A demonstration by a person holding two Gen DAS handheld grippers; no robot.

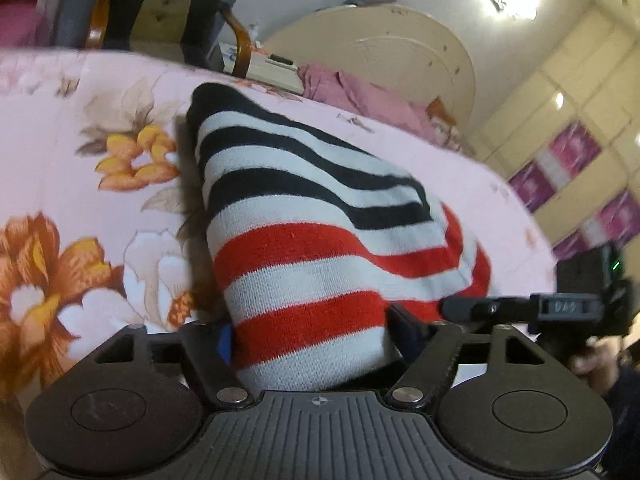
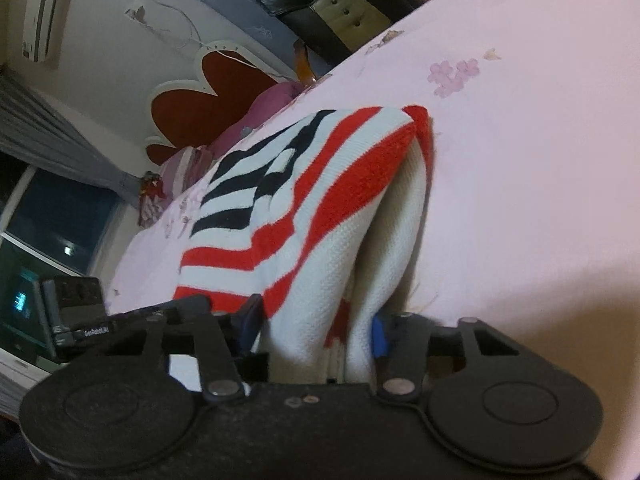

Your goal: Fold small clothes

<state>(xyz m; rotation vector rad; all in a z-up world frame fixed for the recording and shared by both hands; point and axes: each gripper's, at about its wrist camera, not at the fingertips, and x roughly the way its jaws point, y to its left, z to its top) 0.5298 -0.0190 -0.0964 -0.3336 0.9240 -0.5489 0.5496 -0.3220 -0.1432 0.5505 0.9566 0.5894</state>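
Note:
A striped knit sweater (image 1: 320, 200), with black, white and red bands, lies bunched on a pink floral bedsheet (image 1: 60, 140). My left gripper (image 1: 314, 336) holds its near edge, and the fabric fills the gap between the blue pads (image 1: 224, 344). In the right wrist view the same sweater (image 2: 280, 208) rises in a fold from my right gripper (image 2: 314, 328), which has a thick bunch of white and red knit pressed between its pads (image 2: 378, 336). The right gripper (image 1: 540, 308) shows at the right edge of the left view, and the left gripper (image 2: 80, 320) at the left edge of the right view.
A crumpled pink cloth (image 1: 360, 92) lies at the bed's far side by a cream rounded headboard (image 1: 380, 48). A dark chair (image 2: 340, 0) stands beyond the bed. A red heart-shaped headboard (image 2: 200, 96) and pillows (image 2: 272, 100) are at the far end. Plain pink sheet (image 2: 520, 160) spreads to the right.

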